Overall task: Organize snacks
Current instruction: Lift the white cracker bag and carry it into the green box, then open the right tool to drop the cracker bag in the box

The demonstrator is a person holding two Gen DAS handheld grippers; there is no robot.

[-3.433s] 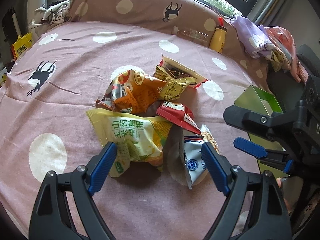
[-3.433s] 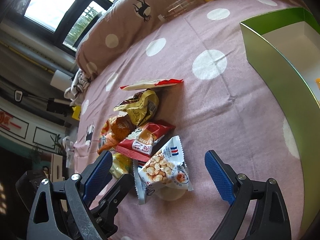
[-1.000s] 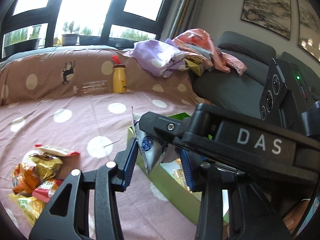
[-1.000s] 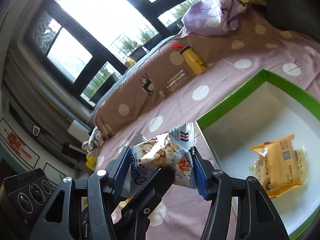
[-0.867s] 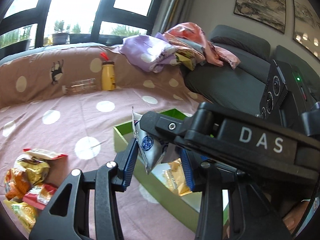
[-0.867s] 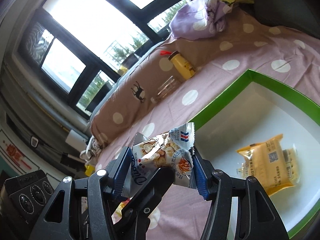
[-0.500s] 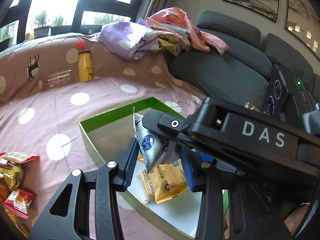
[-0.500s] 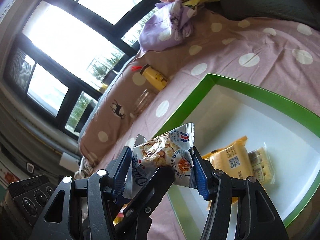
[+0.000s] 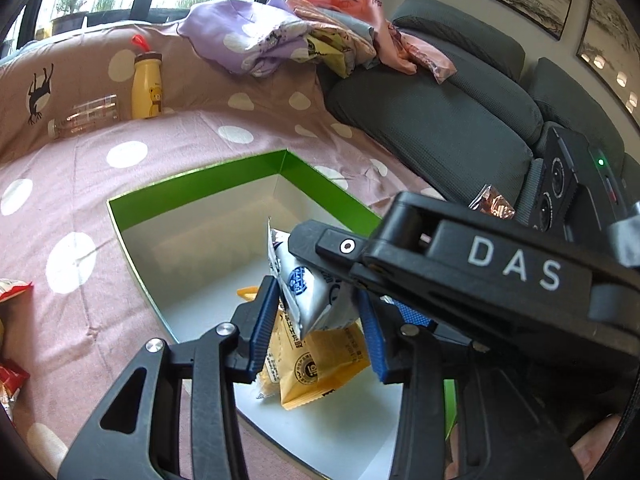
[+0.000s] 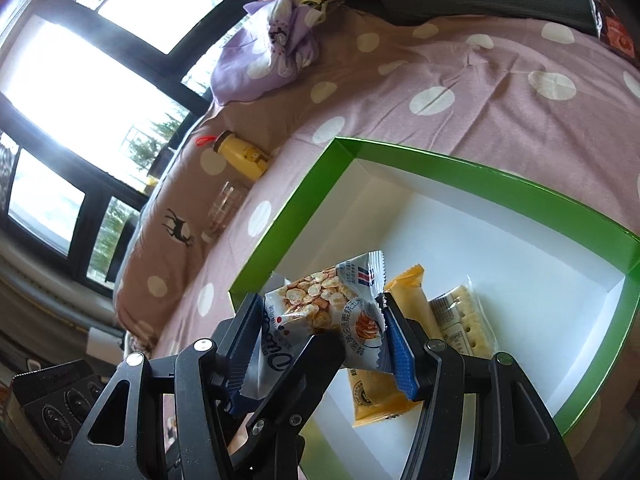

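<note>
A white and silver snack bag printed with corn flakes hangs above the open green box. Both grippers are shut on this one bag: my left gripper pinches its lower part, and my right gripper clamps its two side edges. In the left wrist view the right gripper's black body crosses from the right. On the box's white floor lie a yellow packet and a clear cracker packet, partly hidden by the fingers.
The box sits on a pink polka-dot bedspread. A yellow bottle and a clear bottle lie at the back. Piled clothes and a dark grey sofa stand behind. More snack bags show at the left edge.
Both grippers carried the bag from above the bedspread to over the box, sinking and tilting downward. The grip on the bag has stayed the same.
</note>
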